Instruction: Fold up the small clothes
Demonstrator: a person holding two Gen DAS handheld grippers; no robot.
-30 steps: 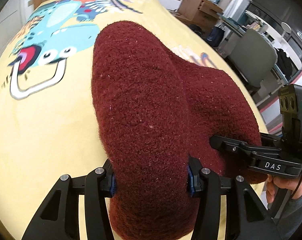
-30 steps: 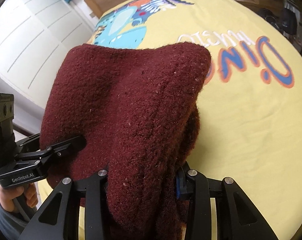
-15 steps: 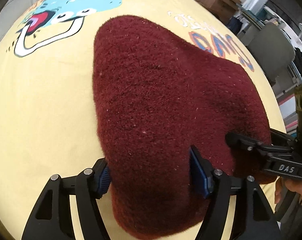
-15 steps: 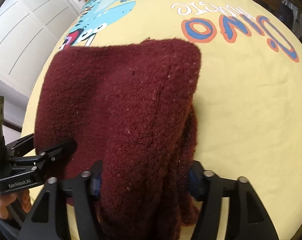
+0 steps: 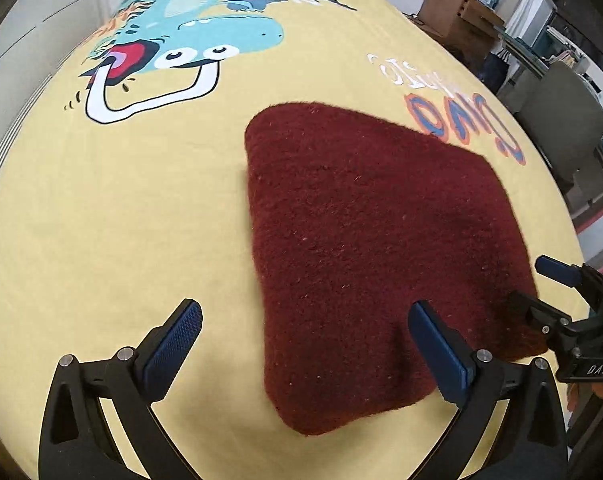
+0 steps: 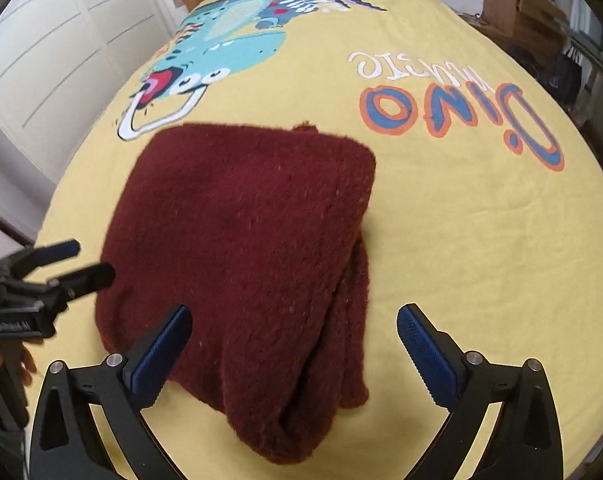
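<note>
— Left wrist view: what did it show?

— A maroon garment lay folded on the bed, on the yellow dinosaur sheet, toward the near edge and nearer the right side than the left. The left gripper hung over its near left corner with the jaws opening; one blue pad stood over the cloth, the other over bare sheet, and neither pressed on anything.

— And the other one?

— The right gripper was the same: jaws opening over the near right corner, the cloth under the gap but not pinched. Both had let go.

— How would that garment handle?

— By its look it was thick, fuzzy fleece or knit: soft, limp, light enough for one gripper, and not slippery against ribbed pads. It should bunch rather than crease sharply, and nothing about it looked fragile.

— Was the fold tidy?

— Mostly. In the right wrist view the layers along the right side showed loose and a bit splayed near the front.

— Where would you take hold?

— At the two near corners, I judged, pinching through every layer so the stack moved as one. Gripping only the top layer would probably peel the fold open.
</note>
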